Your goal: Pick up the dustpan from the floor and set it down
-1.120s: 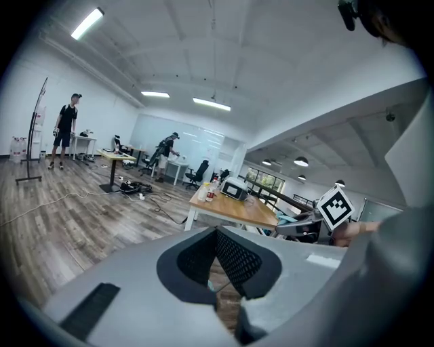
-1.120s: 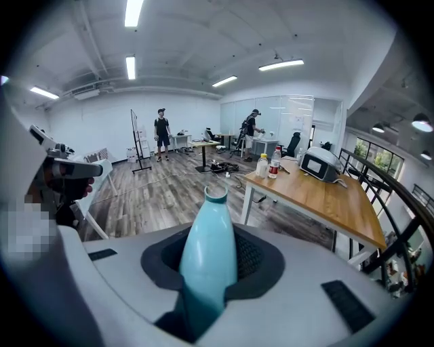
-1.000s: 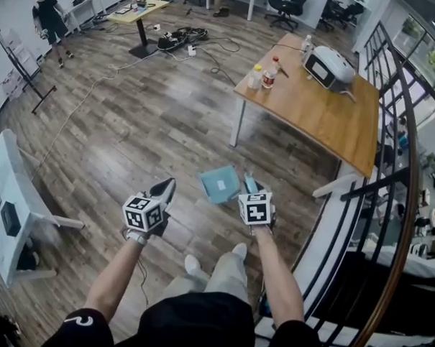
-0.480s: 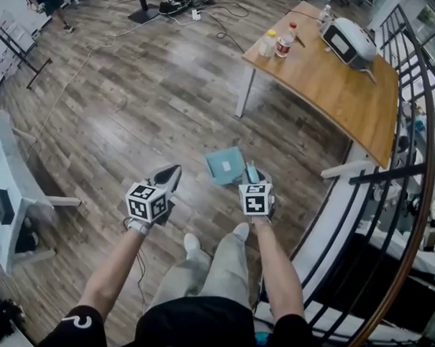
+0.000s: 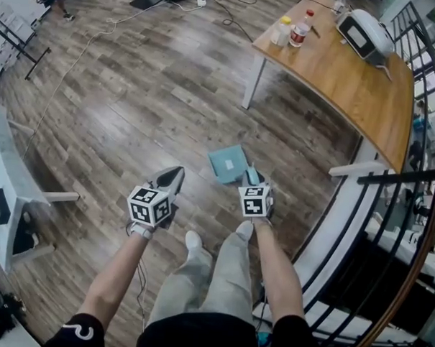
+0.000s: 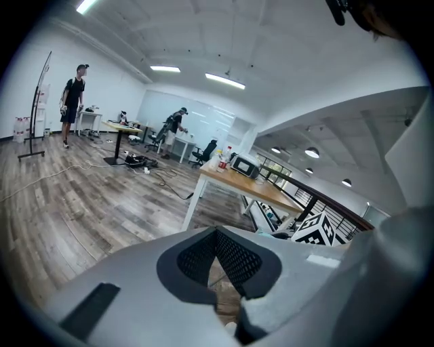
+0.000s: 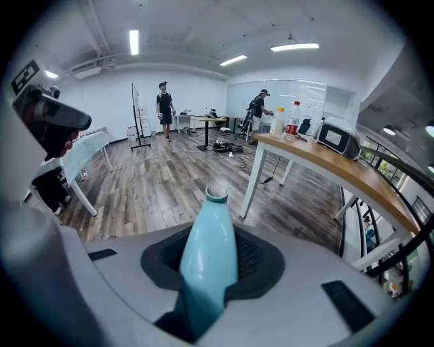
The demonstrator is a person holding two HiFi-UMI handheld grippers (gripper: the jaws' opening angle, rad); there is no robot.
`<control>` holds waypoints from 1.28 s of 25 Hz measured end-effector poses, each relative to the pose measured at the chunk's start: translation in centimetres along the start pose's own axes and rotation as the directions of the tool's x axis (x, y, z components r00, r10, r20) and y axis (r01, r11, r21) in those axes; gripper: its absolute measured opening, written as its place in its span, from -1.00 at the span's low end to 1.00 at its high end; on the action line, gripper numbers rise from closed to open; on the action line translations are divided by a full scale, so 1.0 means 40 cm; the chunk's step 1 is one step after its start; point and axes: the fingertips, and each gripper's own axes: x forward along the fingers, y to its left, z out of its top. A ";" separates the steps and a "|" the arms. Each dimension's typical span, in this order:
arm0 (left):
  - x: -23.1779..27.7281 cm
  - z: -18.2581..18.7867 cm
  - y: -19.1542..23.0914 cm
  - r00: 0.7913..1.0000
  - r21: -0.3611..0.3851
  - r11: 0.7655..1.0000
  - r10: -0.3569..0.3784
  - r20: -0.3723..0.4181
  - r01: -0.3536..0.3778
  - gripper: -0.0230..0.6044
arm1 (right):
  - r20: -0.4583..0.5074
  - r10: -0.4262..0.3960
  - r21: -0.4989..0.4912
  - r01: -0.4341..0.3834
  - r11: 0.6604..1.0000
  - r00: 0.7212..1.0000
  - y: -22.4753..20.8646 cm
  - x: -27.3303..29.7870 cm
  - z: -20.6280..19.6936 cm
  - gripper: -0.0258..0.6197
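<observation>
Clamping the teal dustpan (image 5: 227, 163) by its handle, the right gripper (image 5: 251, 179) is holding it with the pan pointing toward the wooden table (image 5: 337, 74), short of the table's white leg. Contact with the floor (image 5: 134, 101) is unclear. The left gripper (image 5: 177, 172) is sitting clenched and empty, further from the table.

Wood-plank floor (image 5: 134, 108), wooden table (image 5: 340, 77)

Open-plan office: wooden desk (image 5: 337, 74), swivel chair (image 6: 205, 150), mezzanine railing (image 5: 397, 175)
</observation>
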 end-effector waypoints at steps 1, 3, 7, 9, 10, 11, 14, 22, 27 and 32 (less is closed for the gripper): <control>0.006 -0.005 0.008 1.000 -0.004 1.000 0.003 -0.001 -0.003 -0.94 | -0.004 0.001 -0.007 -0.001 1.000 1.000 0.002 0.015 -0.007 -0.64; 0.018 -0.019 0.022 1.000 -0.013 1.000 0.008 -0.002 -0.008 -0.94 | -0.011 0.002 -0.018 -0.002 1.000 1.000 0.005 0.043 -0.022 -0.64; 0.036 -0.044 0.046 1.000 -0.014 1.000 0.012 -0.010 -0.012 -0.94 | -0.024 -0.001 -0.031 0.000 1.000 1.000 0.010 0.089 -0.053 -0.64; 0.040 -0.055 0.056 1.000 -0.015 1.000 0.016 -0.016 -0.017 -0.94 | -0.039 0.001 -0.042 -0.003 0.999 0.999 0.015 0.109 -0.071 -0.64; 0.042 -0.062 0.060 1.000 -0.019 1.000 0.018 -0.018 -0.018 -0.94 | -0.045 0.002 -0.046 -0.004 0.999 0.999 0.017 0.118 -0.080 -0.64; 0.044 -0.069 0.064 1.000 -0.023 1.000 0.019 -0.021 -0.020 -0.94 | -0.050 0.002 -0.048 -0.004 0.999 0.999 0.017 0.126 -0.090 -0.64; 0.052 -0.094 0.073 0.999 -0.035 0.999 0.021 -0.032 -0.023 -0.94 | -0.058 0.005 -0.050 -0.008 0.999 0.998 0.023 0.142 -0.117 -0.64; 0.052 -0.140 0.081 0.999 -0.045 0.999 0.011 -0.046 -0.013 -0.94 | -0.073 0.030 -0.031 -0.032 0.999 0.997 0.061 0.137 -0.169 -0.64; 0.057 -0.158 0.061 0.998 -0.048 0.999 -0.001 -0.059 -0.002 -0.94 | -0.103 0.045 -0.009 -0.046 0.999 0.994 0.064 0.128 -0.205 -0.63; 0.048 -0.179 0.042 0.997 -0.045 0.999 -0.014 -0.072 0.011 -0.94 | -0.157 0.057 0.021 -0.055 0.998 0.986 0.072 0.119 -0.246 -0.62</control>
